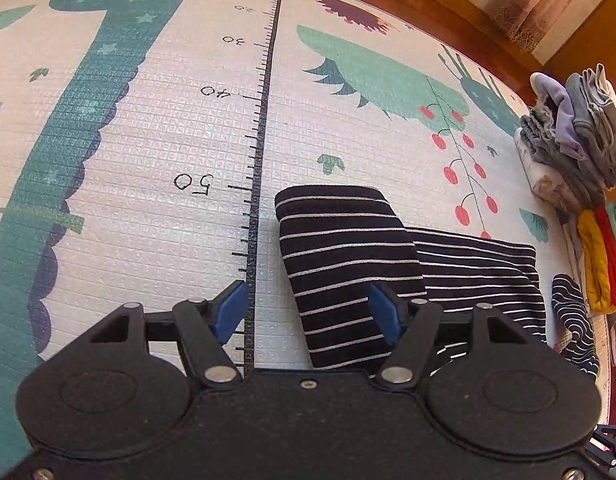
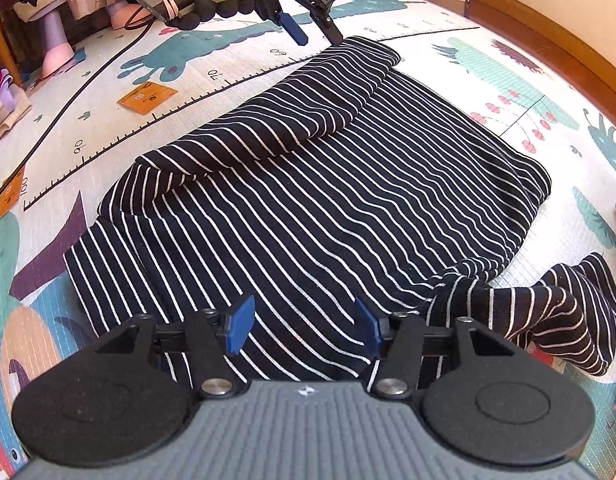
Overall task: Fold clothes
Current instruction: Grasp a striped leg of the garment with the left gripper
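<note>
Item: striped black garment (image 2: 308,184), lying flat on the play mat (image 1: 147,160), one sleeve folded across the body, the other (image 2: 548,312) crumpled at the right edge. Left tongs (image 1: 312,312): apart, empty, at the folded sleeve's end. Right tongs (image 2: 301,328): apart, empty, over the near hem. Advice: pinch the loose sleeve near its cuff, lay it straight across. Legible: "GenRobot.AI" on the left tool; ruler numerals 10–50 on the mat.
</note>
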Available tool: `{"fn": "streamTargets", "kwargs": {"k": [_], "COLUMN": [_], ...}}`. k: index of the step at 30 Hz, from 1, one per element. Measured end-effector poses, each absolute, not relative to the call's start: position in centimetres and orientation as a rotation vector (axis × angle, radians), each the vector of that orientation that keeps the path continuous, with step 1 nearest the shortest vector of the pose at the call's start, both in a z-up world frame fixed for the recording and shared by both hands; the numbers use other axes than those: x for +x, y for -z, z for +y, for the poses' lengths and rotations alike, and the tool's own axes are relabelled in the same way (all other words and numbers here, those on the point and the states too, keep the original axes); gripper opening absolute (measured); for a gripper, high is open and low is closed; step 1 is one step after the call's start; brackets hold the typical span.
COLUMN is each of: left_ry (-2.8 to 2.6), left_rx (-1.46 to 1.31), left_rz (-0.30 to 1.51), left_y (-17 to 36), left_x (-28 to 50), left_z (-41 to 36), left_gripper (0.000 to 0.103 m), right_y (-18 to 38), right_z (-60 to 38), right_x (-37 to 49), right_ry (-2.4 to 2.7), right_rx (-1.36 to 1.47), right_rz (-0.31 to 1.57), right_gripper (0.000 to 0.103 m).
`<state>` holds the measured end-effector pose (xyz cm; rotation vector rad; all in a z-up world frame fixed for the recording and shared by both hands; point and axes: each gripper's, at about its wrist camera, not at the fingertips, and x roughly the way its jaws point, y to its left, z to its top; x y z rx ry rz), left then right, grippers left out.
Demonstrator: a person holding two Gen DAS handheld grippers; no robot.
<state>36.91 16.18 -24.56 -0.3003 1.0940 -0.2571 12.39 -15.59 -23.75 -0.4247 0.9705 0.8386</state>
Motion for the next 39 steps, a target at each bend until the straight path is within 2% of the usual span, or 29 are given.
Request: {"fn": "streamTargets", "kwargs": {"k": [4,14,15,17,18,21,32,35,36,37,38,39], "left_ry": [0.268,0.216,0.218,0.231,0.240,0.281,0.333,0.351,0.338,0.309,0.279,0.274], "left_rx": [-0.388,-0.432,-0.422,-0.404,-0.384,-0.320,-0.278,-0.322,-0.335,-0.336,-0.347,-0.376], "left_rz": [1.112,1.067,1.060,1.050,1.045,1.010,0.886,0.911,0.941,0.957,0.960,0.958], "left_y": [25.1,26.1,26.1,26.1,25.9,24.9,19.4,19.9,20.5,21.0,21.6,22.1], "left_x": [37.9,39.4,39.4,39.3,39.2,38.5,34.8,34.9,35.3,35.6,35.8,36.0], "left_z": [16.9,16.9,16.8,16.5,16.3,15.7,17.7,18.4,18.4,18.4,18.3,18.4], "left_gripper": [0.069,0.069,0.067,0.043,0.027,0.006,0.006,0.006,0.015,0.048,0.063,0.070], "right_y": [24.0,24.8,24.9,25.2,25.3,25.3,25.5,25.6,25.6,25.6,25.6,25.6], "right_z": [-15.2,-14.6,-14.5,-14.6,-14.6,-14.8,-14.9,-14.7,-14.6,-14.5,-14.5,-14.5], "right_x": [12.3,12.1,12.0,12.0,12.0,12.0,12.1,12.2,12.2,12.2,12.2,12.2], "right_ry": [-0.838,-0.854,-0.855,-0.857,-0.857,-0.857,-0.860,-0.859,-0.857,-0.856,-0.854,-0.853], "right_rx": [-0.434,-0.449,-0.452,-0.459,-0.461,-0.459,-0.474,-0.477,-0.477,-0.478,-0.478,-0.478], "right_rz": [0.986,1.019,1.023,1.029,1.031,1.031,1.029,1.031,1.032,1.032,1.033,1.033], "right_gripper": [0.064,0.064,0.064,0.064,0.065,0.065,0.068,0.070,0.071,0.071,0.072,0.072]}}
